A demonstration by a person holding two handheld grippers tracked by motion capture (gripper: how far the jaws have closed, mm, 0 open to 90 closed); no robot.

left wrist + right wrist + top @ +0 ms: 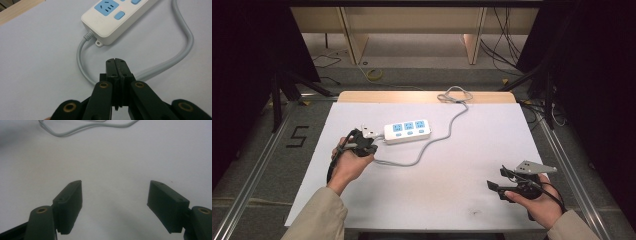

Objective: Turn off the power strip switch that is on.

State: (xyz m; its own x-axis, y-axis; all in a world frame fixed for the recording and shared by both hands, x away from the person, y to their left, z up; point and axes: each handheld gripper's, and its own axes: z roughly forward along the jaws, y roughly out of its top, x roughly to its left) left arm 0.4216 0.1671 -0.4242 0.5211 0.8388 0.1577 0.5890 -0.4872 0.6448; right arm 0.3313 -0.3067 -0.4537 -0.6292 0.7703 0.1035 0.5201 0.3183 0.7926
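Jaws of the left gripper (pixel 116 62) are pressed together with nothing between them, just near of the white power strip (pixel 407 131) mid-counter (pixel 472 165). At near right, the right gripper (pixel 115 195) is wide open and empty.

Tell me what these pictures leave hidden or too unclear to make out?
- Power strip: far end cut off by the top edge in the left gripper view.
- Left tool: jaws pressed together; whether anything sits between them is unclear.
- Grey cord: runs over the table's far edge, its plug end out of sight, high view.
- Right tool: jaws wide apart, nothing between them.
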